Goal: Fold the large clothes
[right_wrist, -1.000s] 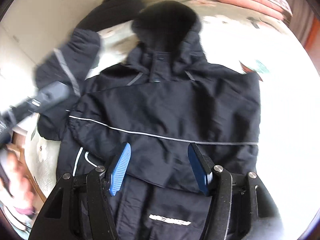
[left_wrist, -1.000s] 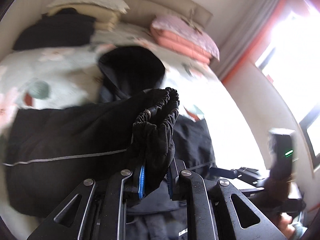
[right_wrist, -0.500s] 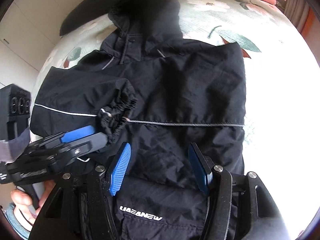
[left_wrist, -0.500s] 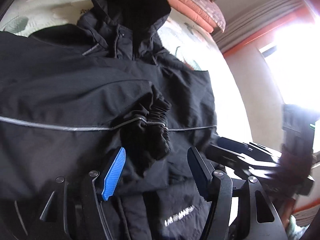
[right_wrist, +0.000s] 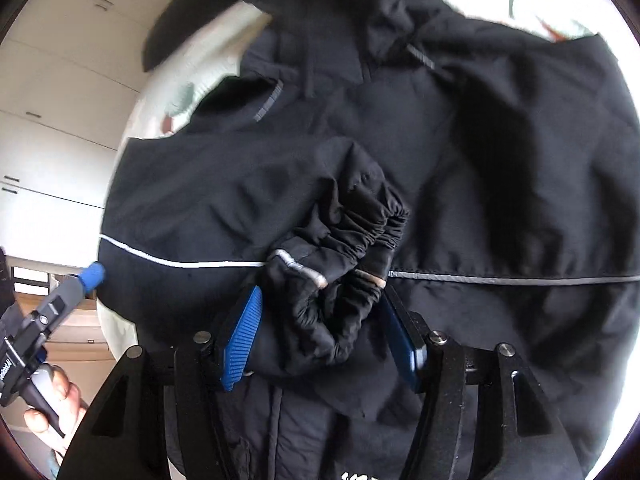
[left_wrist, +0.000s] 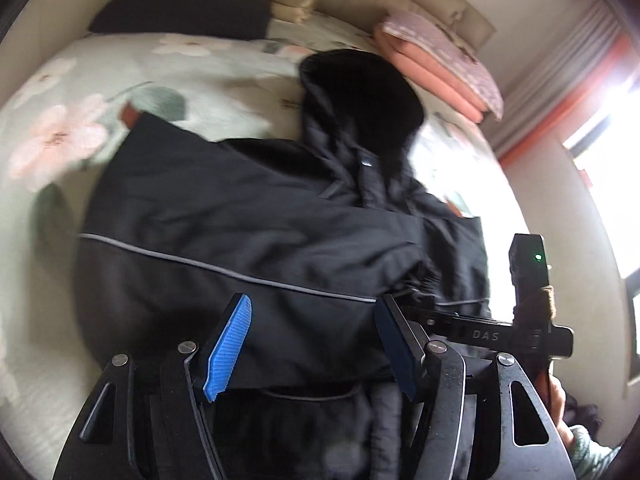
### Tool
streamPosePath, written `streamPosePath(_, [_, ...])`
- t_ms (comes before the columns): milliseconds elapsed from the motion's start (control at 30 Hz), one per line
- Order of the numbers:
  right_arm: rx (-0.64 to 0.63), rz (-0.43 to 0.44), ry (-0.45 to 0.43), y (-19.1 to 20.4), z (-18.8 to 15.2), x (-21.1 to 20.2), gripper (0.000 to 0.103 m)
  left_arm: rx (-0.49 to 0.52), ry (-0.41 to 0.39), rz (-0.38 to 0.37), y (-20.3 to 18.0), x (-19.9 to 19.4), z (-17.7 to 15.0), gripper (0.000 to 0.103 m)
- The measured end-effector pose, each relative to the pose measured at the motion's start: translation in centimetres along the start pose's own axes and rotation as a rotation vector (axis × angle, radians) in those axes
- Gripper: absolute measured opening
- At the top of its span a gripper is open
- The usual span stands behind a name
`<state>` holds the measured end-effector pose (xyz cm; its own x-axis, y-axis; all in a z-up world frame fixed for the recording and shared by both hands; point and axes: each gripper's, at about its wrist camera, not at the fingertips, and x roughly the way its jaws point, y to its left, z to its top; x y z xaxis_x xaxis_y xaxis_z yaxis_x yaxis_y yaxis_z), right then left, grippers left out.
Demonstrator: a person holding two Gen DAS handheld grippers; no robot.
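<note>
A large black hooded jacket (left_wrist: 240, 216) lies on the floral bed, hood (left_wrist: 360, 92) toward the pillows, one sleeve folded across its chest. My left gripper (left_wrist: 312, 344) is open and empty above the jacket's lower left part. My right gripper (right_wrist: 320, 340) is open, its blue pads either side of the folded sleeve's elastic cuff (right_wrist: 344, 256), not gripping it. The jacket (right_wrist: 480, 184) fills the right wrist view. The right gripper also shows at the right of the left wrist view (left_wrist: 520, 328). The left gripper's fingertips (right_wrist: 92, 274) show at the left edge of the right wrist view.
The floral bedspread (left_wrist: 120, 80) extends left of the jacket. A folded black garment (left_wrist: 184, 12) and cream pillows lie at the head, pink bedding (left_wrist: 440, 64) at the back right. A bright window is to the right. White cupboards (right_wrist: 60, 80) stand left.
My left gripper let go of the sleeve cuff, laid it across the jacket's chest and drew back to the left. My right gripper moved in low over the cuff.
</note>
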<state>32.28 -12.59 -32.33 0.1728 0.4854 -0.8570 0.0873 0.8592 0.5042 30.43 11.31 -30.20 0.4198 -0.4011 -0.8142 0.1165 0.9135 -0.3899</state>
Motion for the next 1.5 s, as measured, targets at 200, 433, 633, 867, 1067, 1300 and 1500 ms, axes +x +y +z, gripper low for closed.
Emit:
streamPosePath(200, [-0.055, -0.098, -0.109, 1.6, -0.7, -4.2, 0.024, -0.005, -0.015, 0.064, 1.4, 0.1, 0.8, 0.066])
streamPosePath(433, [-0.040, -0.288, -0.288, -1.0, -2.1, -15.7, 0.022, 0.020, 0.019, 0.034, 0.3, 2.3, 1.8, 0.066])
streamPosePath(633, [0.044, -0.392, -0.184, -6.8, -2.4, -11.3, 0.023, 0.117, 0.139, 0.141, -1.6, 9.5, 0.2, 0.066])
streamPosePath(867, [0.039, -0.431, -0.123, -8.5, -2.3, -7.2, 0.026, 0.294, 0.123, 0.282, -4.1, 10.9, -1.4, 0.073])
streamPosePath(1067, [-0.021, -0.389, -0.130, -5.8, -2.1, -13.2, 0.055, 0.217, 0.029, 0.272, -4.5, 5.5, 0.3, 0.073])
streamPosePath(1300, [-0.228, -0.339, -0.206, 3.3, 2.5, -10.2, 0.077, 0.172, 0.038, 0.254, -4.4, 6.3, 2.4, 0.073])
streamPosePath(1500, [-0.222, -0.454, -0.044, 3.5, 6.6, 0.5, 0.062, 0.148, 0.089, 0.212, -1.6, 10.6, 2.6, 0.073])
